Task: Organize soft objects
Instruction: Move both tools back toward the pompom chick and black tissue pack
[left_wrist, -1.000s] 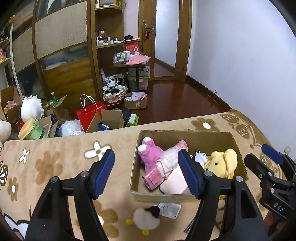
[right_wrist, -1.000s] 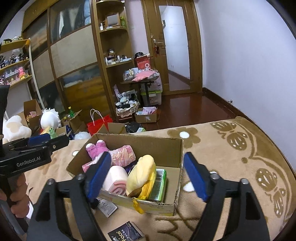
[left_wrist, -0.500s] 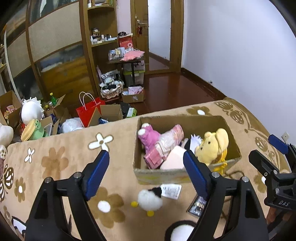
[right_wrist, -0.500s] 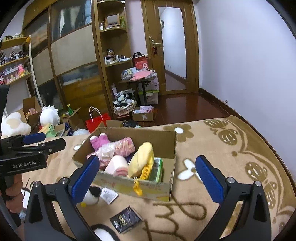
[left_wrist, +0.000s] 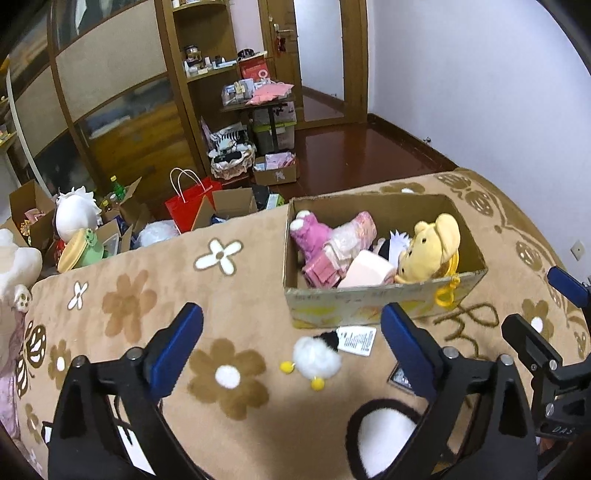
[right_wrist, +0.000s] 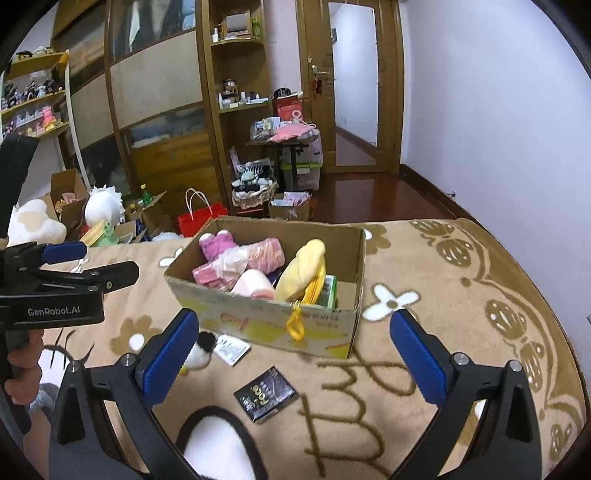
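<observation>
Box (left_wrist: 380, 306), cardboard, open-topped, standing on my flower-patterned brown blanket (left_wrist: 147, 295); everything below is placed from it.

Inside the box: pink plush toy (left_wrist: 312, 232) at the left end, pink wrapped bundle (left_wrist: 347, 240) beside it, pale pink roll (left_wrist: 367, 273) against the near wall, yellow plush bear (left_wrist: 432, 247) toward the right, its yellow clip (right_wrist: 295, 326) hanging over the near wall. A green packet (right_wrist: 328, 291) stands at the right end.

In front of the box, on the blanket: small white fluffy toy (left_wrist: 316, 362) with yellow feet, its paper tag (left_wrist: 356, 339) touching the box's foot; a dark foil packet (right_wrist: 266, 393) lying apart from the box.

Left of the box: broad bare blanket up to its far edge, free room for moving. Right of the box: bare blanket to the curved edge.

Behind the box, past the blanket's far edge: red paper bag (left_wrist: 188, 206) and cartons on the floor.

My left gripper (left_wrist: 291, 343): jaws spread wide, just been opening, nothing between the pads, over the fluffy toy.

My right gripper (right_wrist: 293, 360): jaws at full spread after opening, empty, facing the box's near wall.
</observation>
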